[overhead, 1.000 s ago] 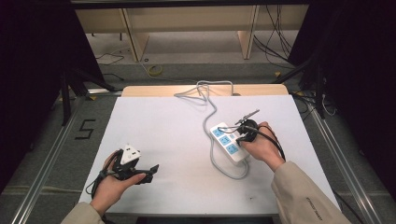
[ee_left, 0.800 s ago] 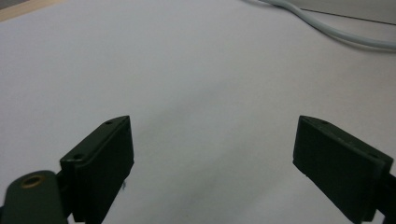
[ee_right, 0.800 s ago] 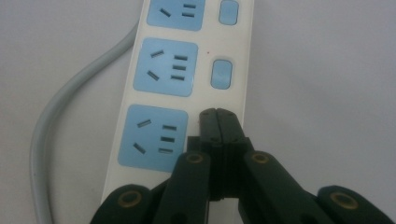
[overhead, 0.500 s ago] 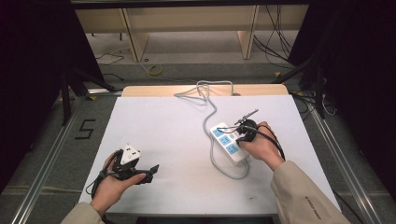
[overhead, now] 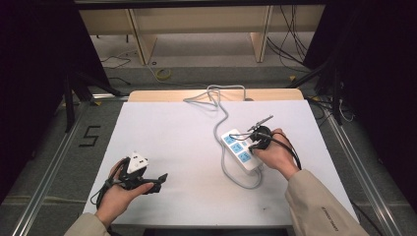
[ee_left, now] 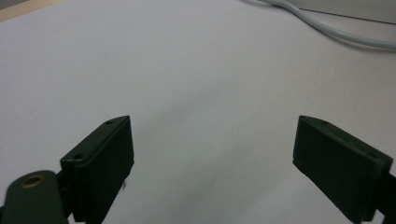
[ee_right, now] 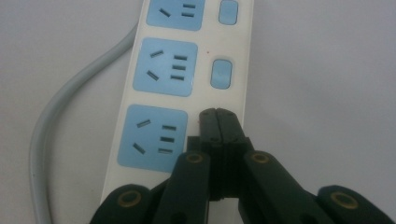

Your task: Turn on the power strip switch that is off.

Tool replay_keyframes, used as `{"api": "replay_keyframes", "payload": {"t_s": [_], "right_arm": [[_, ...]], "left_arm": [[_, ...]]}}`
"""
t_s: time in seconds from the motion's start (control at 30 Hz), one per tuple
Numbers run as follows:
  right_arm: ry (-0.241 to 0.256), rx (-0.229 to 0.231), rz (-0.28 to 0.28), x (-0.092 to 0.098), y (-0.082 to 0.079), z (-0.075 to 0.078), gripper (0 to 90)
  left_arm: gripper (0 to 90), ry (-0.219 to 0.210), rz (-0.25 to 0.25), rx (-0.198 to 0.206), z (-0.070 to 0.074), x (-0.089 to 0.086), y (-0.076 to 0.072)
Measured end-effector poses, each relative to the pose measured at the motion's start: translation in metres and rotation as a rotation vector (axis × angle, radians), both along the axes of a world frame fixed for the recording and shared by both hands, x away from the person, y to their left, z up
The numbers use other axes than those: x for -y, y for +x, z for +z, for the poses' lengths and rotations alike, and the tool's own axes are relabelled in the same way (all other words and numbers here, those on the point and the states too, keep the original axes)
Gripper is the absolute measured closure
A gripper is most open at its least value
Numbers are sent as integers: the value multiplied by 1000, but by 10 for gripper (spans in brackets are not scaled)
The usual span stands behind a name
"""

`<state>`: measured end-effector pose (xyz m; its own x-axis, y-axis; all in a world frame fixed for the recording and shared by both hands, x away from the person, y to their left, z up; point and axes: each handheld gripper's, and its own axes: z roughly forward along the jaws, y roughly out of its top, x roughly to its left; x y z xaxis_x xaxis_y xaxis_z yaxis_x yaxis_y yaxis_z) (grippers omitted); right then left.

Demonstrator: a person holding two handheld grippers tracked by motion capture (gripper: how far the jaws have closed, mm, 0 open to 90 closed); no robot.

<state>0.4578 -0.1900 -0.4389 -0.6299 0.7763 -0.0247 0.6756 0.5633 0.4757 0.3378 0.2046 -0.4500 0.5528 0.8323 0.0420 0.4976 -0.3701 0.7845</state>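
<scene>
A white power strip [overhead: 239, 150] with three blue sockets lies right of the table's middle. Its grey cable [overhead: 219, 115] loops round its near end and runs to the far edge. In the right gripper view the strip [ee_right: 187, 60] shows two blue rocker switches [ee_right: 221, 73] beside its upper sockets. My right gripper [ee_right: 219, 114] is shut, and its tips rest on the strip's edge beside the nearest socket [ee_right: 152, 135], covering that spot. In the high view the right gripper [overhead: 254, 145] sits over the strip. My left gripper [overhead: 156, 182] rests low at the front left, open over bare table, with nothing between its jaws [ee_left: 212, 154].
A white sheet [overhead: 172, 142] covers the table, with a wooden edge [overhead: 162, 95] at the far side. The cable [ee_left: 327, 30] crosses the far corner of the left gripper view. Beyond the table are wooden shelf legs and loose cables on the floor.
</scene>
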Motion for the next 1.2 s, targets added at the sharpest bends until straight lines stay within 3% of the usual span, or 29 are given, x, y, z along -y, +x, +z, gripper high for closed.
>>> {"api": "replay_keyframes", "payload": {"t_s": [0.7, 0.9, 1.2], "right_arm": [[22, 11, 4, 1, -1, 0, 900], [44, 54, 7, 4, -2, 5, 885], [69, 72, 1, 10, -6, 6, 850]], "left_arm": [[125, -6, 0, 3, 0, -1, -1], [125, -5, 1, 2, 0, -1, -1], [126, -5, 3, -1, -1, -1, -1]]}}
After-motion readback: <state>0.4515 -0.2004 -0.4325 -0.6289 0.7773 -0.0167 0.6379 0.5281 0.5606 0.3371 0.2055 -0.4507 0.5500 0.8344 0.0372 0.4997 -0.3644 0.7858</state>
